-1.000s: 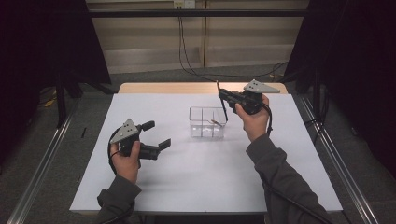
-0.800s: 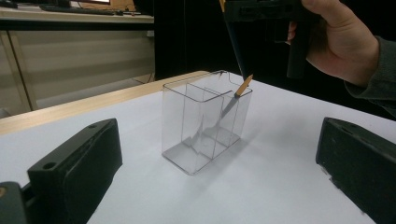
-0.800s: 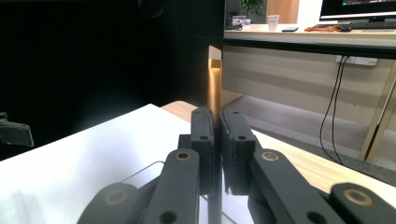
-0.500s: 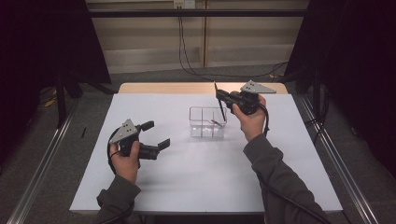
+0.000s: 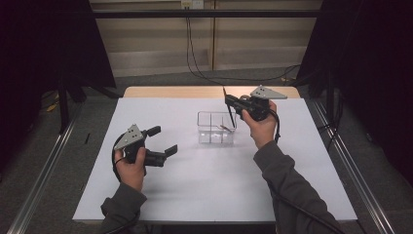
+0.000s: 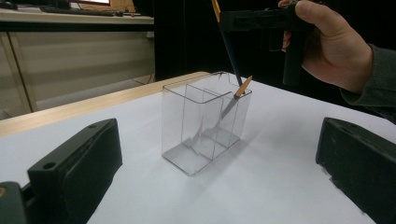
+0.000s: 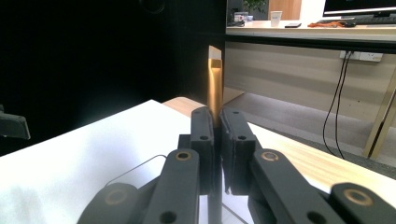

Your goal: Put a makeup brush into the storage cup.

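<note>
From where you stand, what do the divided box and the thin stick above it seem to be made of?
The divided box looks like clear hard plastic, glossy: the table shows through its walls, whose edges catch light. The thin stick in the right claw has a dark, slightly shiny shaft and an orange-gold top end; painted wood or plastic, I cannot tell which. The second stick leaning inside looks similar.

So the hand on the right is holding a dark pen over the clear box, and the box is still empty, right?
Not quite. The clear box is not empty: the left gripper view shows one pen already leaning inside a compartment, its orange end above the rim. The rest is right: the right gripper holds a dark pen upright over the box.
</note>
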The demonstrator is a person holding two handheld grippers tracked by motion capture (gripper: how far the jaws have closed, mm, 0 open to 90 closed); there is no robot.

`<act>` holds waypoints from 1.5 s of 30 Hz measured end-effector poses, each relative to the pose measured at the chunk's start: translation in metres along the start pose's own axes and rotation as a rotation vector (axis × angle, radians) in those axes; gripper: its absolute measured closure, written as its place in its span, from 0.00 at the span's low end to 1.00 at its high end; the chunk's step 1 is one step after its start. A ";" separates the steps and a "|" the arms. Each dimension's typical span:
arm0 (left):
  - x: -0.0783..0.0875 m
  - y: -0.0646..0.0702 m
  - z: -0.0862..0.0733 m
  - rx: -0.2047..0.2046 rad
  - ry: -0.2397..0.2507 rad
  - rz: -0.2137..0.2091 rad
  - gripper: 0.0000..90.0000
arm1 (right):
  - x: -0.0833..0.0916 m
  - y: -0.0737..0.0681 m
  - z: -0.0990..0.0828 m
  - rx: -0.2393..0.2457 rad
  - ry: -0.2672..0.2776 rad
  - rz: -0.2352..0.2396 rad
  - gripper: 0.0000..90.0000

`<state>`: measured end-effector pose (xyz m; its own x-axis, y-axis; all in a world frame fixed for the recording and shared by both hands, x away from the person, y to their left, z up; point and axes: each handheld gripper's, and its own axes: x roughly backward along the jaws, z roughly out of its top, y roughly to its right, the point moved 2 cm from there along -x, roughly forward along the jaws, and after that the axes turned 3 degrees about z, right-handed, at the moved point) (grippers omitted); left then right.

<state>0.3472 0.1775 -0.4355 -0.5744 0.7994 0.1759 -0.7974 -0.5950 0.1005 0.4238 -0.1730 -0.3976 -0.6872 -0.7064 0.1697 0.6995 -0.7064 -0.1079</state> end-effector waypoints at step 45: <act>-0.001 0.002 0.002 -0.011 -0.010 -0.003 0.00 | 0.015 -0.001 -0.009 -0.015 -0.004 -0.004 0.94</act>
<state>0.3461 0.1752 -0.4337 -0.5700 0.8005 0.1850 -0.8013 -0.5914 0.0902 0.4109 -0.1835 -0.4038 -0.6891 -0.7035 0.1738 0.6938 -0.7097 -0.1220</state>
